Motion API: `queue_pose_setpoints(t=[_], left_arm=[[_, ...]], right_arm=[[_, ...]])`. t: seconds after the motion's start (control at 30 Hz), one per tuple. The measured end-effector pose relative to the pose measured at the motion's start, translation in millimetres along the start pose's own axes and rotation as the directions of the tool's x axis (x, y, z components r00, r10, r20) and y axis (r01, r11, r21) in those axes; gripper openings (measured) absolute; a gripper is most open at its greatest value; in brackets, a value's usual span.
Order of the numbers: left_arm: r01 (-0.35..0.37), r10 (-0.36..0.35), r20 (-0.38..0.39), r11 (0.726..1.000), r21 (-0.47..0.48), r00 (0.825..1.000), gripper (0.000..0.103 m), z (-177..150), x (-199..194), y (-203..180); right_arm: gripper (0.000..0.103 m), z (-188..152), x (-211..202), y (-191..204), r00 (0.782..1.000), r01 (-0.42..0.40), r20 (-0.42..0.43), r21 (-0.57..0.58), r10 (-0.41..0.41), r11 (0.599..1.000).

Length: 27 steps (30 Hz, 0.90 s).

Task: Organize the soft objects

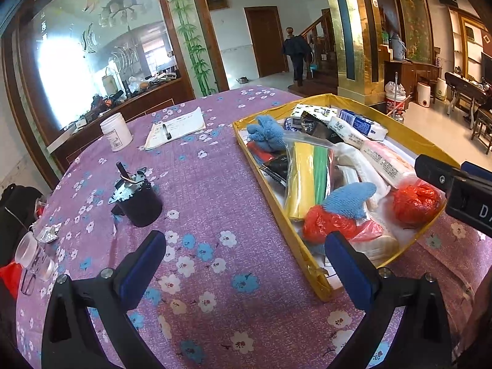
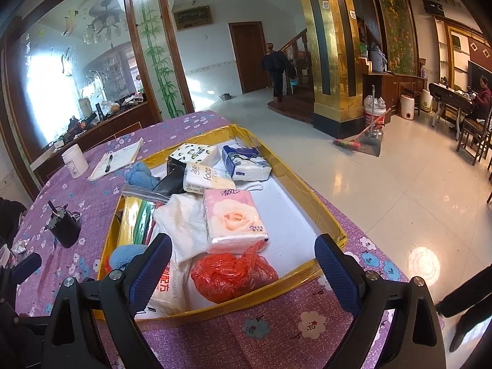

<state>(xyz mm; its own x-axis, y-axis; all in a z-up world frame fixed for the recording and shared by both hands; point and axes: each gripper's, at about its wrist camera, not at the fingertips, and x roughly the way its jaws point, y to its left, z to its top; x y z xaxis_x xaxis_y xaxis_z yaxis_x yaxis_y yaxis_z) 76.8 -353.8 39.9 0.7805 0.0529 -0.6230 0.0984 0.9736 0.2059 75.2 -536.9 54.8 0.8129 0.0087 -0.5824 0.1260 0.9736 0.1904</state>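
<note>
Seemingly late on: tissue packs [image 2: 235, 221], towels and red bags [image 2: 233, 272] already crowd the gold tray [image 2: 329, 226]; both hand-held grippers [image 1: 246, 264] [image 2: 243, 270] hover wide, empty.

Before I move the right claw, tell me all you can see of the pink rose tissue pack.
The pink rectangular soft-plastic tissue pack printed with a pale rose lies flat and sealed, printed face up, in the gold-rimmed tray. It rests partly on the crumpled white cloth, and its near end overlaps the crumpled red plastic bag. No claw touches it.
</note>
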Motion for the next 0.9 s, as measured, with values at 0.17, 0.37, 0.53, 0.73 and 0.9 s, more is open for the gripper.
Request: queue_pose_setpoints(t=[0.17,0.37,0.53,0.73,0.9], left_arm=[[-0.005,0.005,0.003,1.000,0.000,1.000,0.103,-0.2,-0.2,0.4],[-0.003,0.003,0.000,1.000,0.002,1.000,0.103,-0.1,-0.4,0.6],[-0.006,0.006,-0.001,1.000,0.002,1.000,0.103,0.1,-0.2,0.7],[0.013,-0.013,-0.012,1.000,0.003,1.000,0.103,-1.1,1.6,1.0],[0.034,-0.034,-0.008,0.999,-0.001,0.999,0.103,-2.7,-0.8,3.4]], right_arm=[[0.096,1.0,-3.9,0.0,1.000,0.004,0.009,-0.001,-0.004,1.000],[0.096,0.9,-6.8,-0.9,1.000,0.003,0.014,0.002,-0.003,1.000],[0.096,0.5,-8.6,-0.9,1.000,0.003,0.016,0.002,-0.003,1.000],[0.096,1.0,-9.6,-0.9,1.000,0.002,0.019,0.001,-0.002,1.000],[0.096,2.1,-9.3,0.0,1.000,0.001,0.019,-0.001,-0.001,1.000]])
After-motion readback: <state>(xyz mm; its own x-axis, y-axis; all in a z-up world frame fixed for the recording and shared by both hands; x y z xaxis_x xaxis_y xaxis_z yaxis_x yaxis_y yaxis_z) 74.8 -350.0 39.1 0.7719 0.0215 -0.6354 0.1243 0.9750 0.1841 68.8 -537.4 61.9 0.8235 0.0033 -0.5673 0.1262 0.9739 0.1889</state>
